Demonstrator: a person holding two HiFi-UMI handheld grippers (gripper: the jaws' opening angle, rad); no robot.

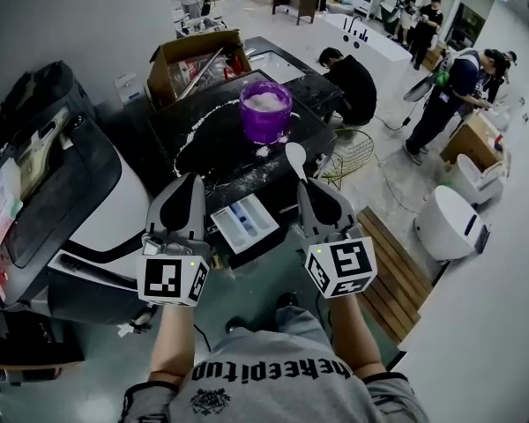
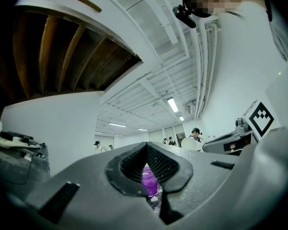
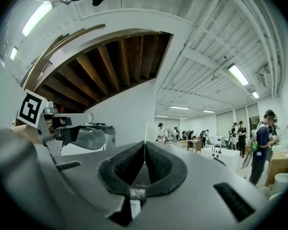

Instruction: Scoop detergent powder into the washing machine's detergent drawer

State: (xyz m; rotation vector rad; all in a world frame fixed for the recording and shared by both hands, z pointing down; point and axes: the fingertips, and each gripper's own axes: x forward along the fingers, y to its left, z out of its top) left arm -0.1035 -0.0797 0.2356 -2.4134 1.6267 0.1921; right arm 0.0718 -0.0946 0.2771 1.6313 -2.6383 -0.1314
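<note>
A purple tub [image 1: 265,108] of white detergent powder stands on a black worktop [image 1: 189,148] ahead of me. Below it the washing machine's [image 1: 88,227] detergent drawer [image 1: 244,223] is pulled out, with a blue compartment showing. My right gripper [image 1: 303,183] is shut on the handle of a white spoon [image 1: 295,155], whose bowl points toward the tub and hangs right of the drawer. The spoon [image 3: 150,130] sticks up past the right gripper [image 3: 145,145]. My left gripper [image 1: 194,180] hovers left of the drawer, shut with nothing in it. Through the left gripper [image 2: 145,150] I glimpse the tub [image 2: 150,183].
Spilled powder [image 1: 203,123] streaks the worktop. An open cardboard box [image 1: 194,64] sits behind it. A wire basket [image 1: 348,152], a wooden pallet [image 1: 392,267] and a white round appliance [image 1: 450,223] lie to the right. A person [image 1: 348,82] crouches beyond the table; others stand further back.
</note>
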